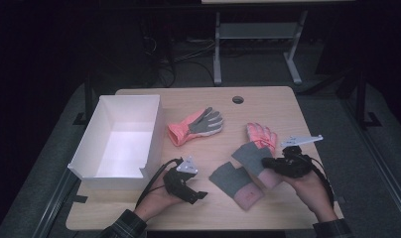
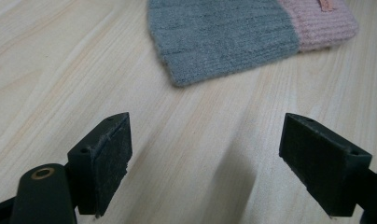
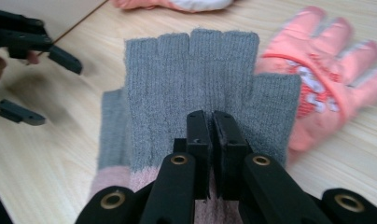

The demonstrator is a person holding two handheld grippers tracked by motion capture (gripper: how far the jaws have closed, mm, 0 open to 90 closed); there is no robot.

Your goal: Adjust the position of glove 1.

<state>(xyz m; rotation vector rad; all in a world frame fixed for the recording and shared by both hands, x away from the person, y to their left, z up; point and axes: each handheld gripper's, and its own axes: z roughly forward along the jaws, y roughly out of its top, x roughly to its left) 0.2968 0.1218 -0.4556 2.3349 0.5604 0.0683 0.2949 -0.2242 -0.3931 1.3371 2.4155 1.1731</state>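
Wooden table (image 1: 268, 101), grey knit glove (image 3: 196, 74) between right gripper (image 3: 212, 122) fingers (image 3: 198, 135).

Dim high view with black surroundings, lit table (image 1: 268, 104), gripper views brighter, soft shadows, slight blur

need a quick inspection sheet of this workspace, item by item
surface: light wooden table with a round hole near its far edge
job's things: grey and pink knit glove pinched by the right gripper; a second knit glove lies flat nearer the left gripper
clutter: white box, nothing seen in it; padded pink glove partly under the held glove; pink and grey glove mid table
grippers: left gripper open above bare wood; right gripper shut on the knit glove
cables: black cable trails from the left gripper
surroundings: dark floor, grey table legs behind
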